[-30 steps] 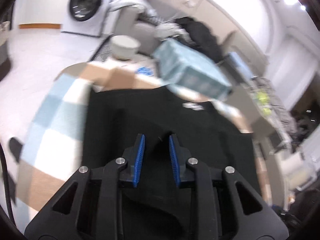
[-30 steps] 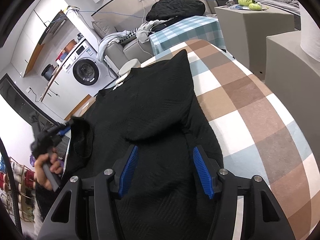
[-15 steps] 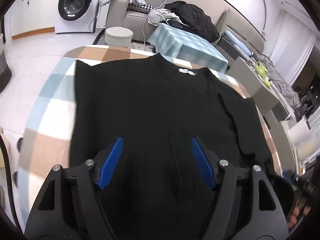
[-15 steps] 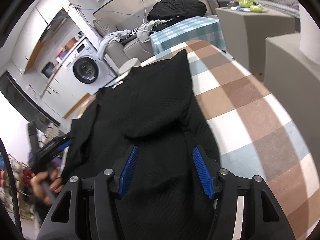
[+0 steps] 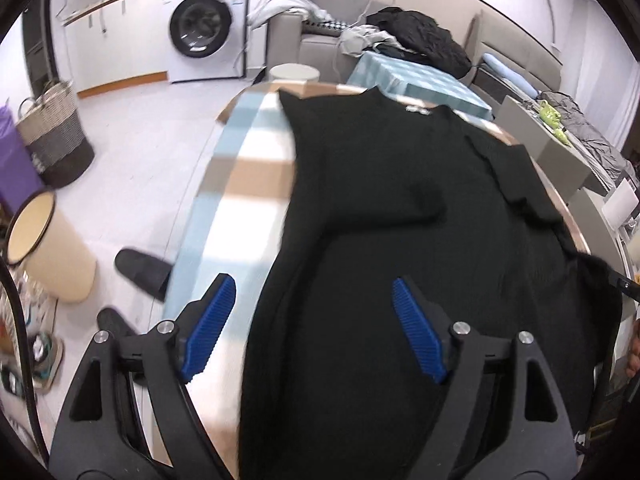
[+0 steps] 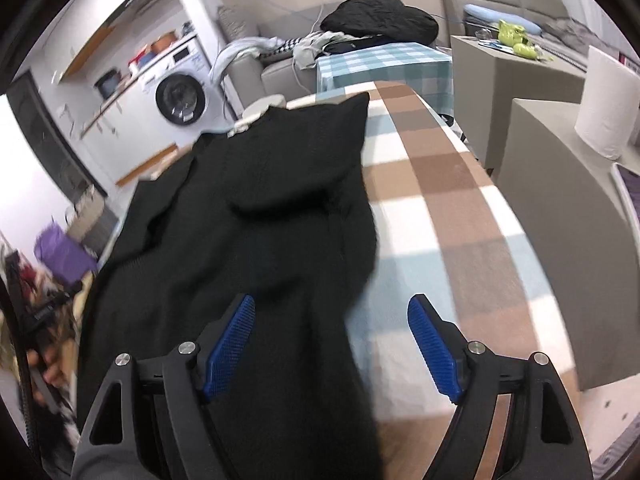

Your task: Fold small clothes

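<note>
on the checked blanket that covers the table lies a black sweater, spread flat with its neck and white label toward the far end. one sleeve is folded in over the body from each side; in the left wrist view the near fold shows as a rounded flap across the chest.

below the left gripper runs the sweater's left side edge: the left finger hangs over bare blanket and the right finger over black cloth. its jaws have just been opening and now stand wide, with the sweater's edge under the gap but neither blue pad pressing on it. nothing is gripped.

the right gripper sits over the opposite side edge of the same sweater. its left finger is above the black cloth, its right finger above the pale and brown squares of the blanket. its jaws have also just been opening and stand wide apart, released, with the hem below the gap and no cloth pinched.

at the left rim of the right wrist view a hand shows, blurred. beyond the table stand a washing machine and a sofa piled with clothes.
</note>
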{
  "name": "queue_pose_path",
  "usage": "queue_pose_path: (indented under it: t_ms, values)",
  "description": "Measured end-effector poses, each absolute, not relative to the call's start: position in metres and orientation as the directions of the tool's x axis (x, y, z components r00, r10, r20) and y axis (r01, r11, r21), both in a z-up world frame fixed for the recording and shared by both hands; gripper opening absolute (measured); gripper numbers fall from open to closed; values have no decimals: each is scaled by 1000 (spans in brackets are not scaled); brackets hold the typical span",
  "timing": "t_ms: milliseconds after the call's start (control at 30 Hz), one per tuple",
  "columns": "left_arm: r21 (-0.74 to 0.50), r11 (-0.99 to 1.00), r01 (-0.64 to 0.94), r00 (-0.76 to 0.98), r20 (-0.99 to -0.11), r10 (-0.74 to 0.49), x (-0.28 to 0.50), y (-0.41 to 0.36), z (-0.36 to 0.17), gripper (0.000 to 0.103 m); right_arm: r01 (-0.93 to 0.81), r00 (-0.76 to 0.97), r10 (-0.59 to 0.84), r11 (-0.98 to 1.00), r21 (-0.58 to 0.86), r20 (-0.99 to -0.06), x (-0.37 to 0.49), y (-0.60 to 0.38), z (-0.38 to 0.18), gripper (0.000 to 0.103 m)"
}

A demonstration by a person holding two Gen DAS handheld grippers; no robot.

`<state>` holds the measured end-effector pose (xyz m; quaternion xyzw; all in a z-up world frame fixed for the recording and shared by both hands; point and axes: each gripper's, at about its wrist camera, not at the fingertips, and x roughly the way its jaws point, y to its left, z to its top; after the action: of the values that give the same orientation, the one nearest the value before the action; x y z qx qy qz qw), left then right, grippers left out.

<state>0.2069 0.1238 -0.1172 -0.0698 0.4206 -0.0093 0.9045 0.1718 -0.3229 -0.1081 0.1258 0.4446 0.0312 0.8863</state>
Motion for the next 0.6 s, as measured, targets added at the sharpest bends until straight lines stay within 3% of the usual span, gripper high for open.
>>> queue_pose_path:
  t_ms: [200, 300, 367, 400, 467, 533, 600]
  values:
    - [-139, 988, -71, 600, -797, -69, 142, 138, -143, 79, 122, 577, 127, 963, 239, -807, 132, -333, -132, 80]
    - [-161, 984, -78, 583, -808, -86, 125, 140, -153, 78, 104, 578, 175, 953, 284, -797, 118, -325, -141, 75]
    - [-173, 982, -76, 577, -811, -98, 121, 138, -159, 73, 81, 582, 188, 955, 286, -791, 112, -315, -145, 63]
    - [-179, 981, -68, 571, -813, -109, 121, 137, -161, 65, 69, 580, 191, 957, 281, -792, 112, -310, -147, 57]
    - [-158, 986, -52, 587, -804, -98, 120, 132, -162, 51, 51, 585, 181, 965, 259, -790, 115, -302, -151, 28]
    - [-138, 989, -53, 593, -801, -80, 125, 131, -161, 13, 66, 605, 145, 971, 231, -783, 118, -300, -152, 11]
    - [-187, 981, -58, 593, -797, -117, 134, 137, -158, 4, 87, 636, 147, 962, 260, -757, 122, -306, -148, 5]
